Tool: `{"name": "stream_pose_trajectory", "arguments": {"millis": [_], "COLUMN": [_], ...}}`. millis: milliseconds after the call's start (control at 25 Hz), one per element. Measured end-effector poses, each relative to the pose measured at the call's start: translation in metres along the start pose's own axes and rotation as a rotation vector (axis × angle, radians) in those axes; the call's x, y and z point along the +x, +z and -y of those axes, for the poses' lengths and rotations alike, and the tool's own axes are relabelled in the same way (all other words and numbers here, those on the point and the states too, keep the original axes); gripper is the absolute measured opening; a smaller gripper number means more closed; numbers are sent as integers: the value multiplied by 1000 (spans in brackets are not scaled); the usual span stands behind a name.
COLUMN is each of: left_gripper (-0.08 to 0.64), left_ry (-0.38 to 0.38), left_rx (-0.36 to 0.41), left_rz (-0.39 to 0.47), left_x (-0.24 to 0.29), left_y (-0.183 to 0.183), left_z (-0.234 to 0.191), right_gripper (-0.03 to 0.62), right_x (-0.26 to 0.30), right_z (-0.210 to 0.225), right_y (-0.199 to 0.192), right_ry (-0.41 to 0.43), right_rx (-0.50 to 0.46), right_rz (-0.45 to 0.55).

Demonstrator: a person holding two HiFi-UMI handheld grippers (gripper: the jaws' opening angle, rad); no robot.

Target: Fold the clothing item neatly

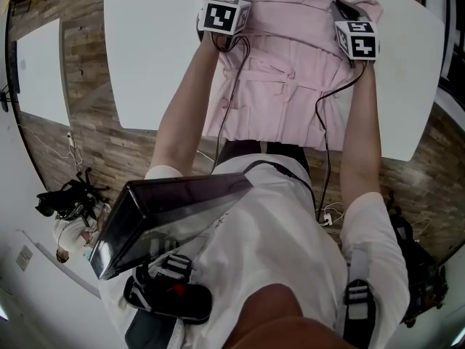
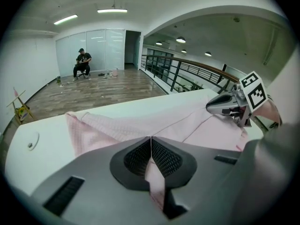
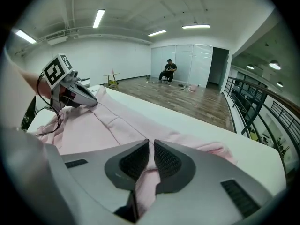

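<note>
The pink garment (image 1: 283,86) lies spread on the white worktop (image 1: 145,71), between the person's two outstretched arms. Its near hem reaches the near edge of the worktop. Its far edge lies bunched toward the far side, and both tools grip it there.

The left hand-held gripper (image 2: 151,149) is at the far left corner of the garment. Its jaws are closed almost fully together. A thin fold of pink cloth is pinched between the ribbed pads (image 2: 137,157), and a narrow strip of it trails out of the jaws toward the camera.

The right hand-held gripper (image 3: 151,154) is at the far right corner of the garment. Its jaws stand narrow and are clamped on a thicker fold of the same cloth. This fold fills the gap between the pads (image 3: 133,162).

Both tools point downward and away from the person. Each carries a marker cube (image 1: 224,14) on top. A black cable (image 1: 325,122) runs from the right tool back across the garment toward the person.

Between the two grips, the cloth lies low on the worktop and shows seam lines and shallow creases.

A second white table (image 1: 40,71) stands to the left. Beyond the worktop there is a wooden floor (image 2: 93,88) and a railing (image 2: 187,71). A seated person (image 2: 82,63) is at the far end of the room.
</note>
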State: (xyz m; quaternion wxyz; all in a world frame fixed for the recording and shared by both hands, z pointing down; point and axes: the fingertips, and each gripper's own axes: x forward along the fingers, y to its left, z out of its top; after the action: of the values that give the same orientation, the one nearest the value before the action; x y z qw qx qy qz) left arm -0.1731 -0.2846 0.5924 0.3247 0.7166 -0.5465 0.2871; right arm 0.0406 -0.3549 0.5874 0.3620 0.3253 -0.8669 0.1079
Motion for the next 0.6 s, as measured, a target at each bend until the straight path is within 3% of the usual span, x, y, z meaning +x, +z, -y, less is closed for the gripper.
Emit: {"name": "stream_pose_trajectory", "arguments": {"millis": [280, 400, 600], "left_gripper": [3, 3, 3], "left_ry": [-7, -20, -51], "left_rx": [79, 99, 153], "left_rz": [73, 77, 58], "left_x": [-46, -68, -104], "left_y": [-4, -16, -46], "left_z": [20, 35, 56], "right_gripper": [37, 37, 37], "right_x": [-42, -68, -105], "right_z": [-35, -53, -97], "right_y": [14, 19, 17], "right_ry": [20, 25, 1], "right_rx": [34, 52, 48], "right_rz": [107, 166, 172]}}
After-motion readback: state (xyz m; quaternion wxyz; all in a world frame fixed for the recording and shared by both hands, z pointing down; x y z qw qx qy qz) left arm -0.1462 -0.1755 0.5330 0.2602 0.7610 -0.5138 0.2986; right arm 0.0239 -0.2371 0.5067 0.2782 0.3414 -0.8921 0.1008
